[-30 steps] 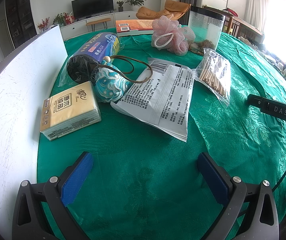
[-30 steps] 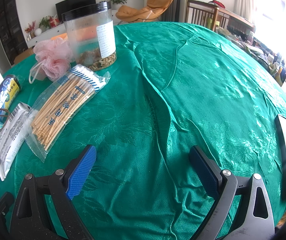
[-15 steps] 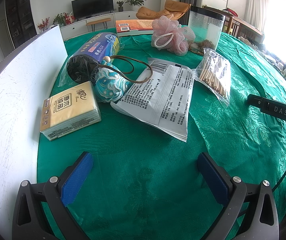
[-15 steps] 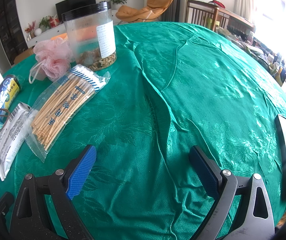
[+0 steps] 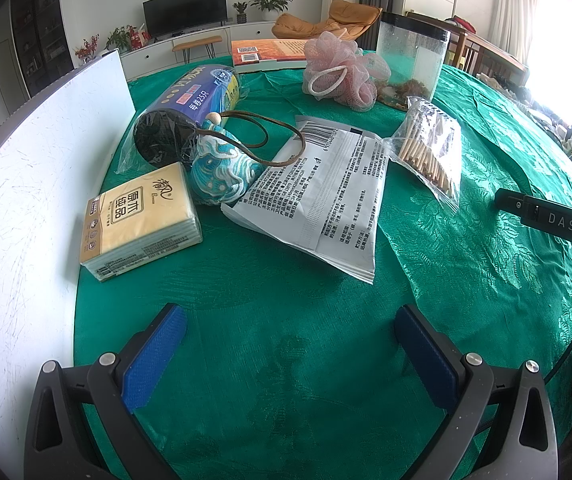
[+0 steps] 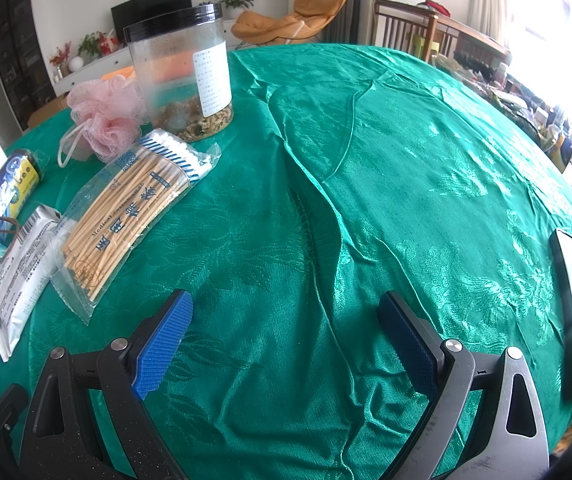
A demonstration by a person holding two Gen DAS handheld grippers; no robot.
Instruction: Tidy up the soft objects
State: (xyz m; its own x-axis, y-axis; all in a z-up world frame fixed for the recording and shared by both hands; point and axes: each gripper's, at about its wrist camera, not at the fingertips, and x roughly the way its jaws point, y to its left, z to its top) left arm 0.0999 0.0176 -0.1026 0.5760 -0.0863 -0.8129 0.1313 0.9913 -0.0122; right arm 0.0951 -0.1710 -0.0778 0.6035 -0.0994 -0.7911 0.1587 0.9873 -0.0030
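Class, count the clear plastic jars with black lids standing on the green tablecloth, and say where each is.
1. The clear jar stands upright at the table's far side, beside the pink bath pouf and just behind the bag of cotton swabs. None appears hidden.

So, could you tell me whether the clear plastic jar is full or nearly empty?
Nearly empty: the clear plastic jar stands upright with its black lid on, holding only a shallow layer of brownish contents at the bottom.

Bright window (image 6: 557,20) rt, TV (image 5: 185,14) & orange chair (image 5: 327,20) at back.
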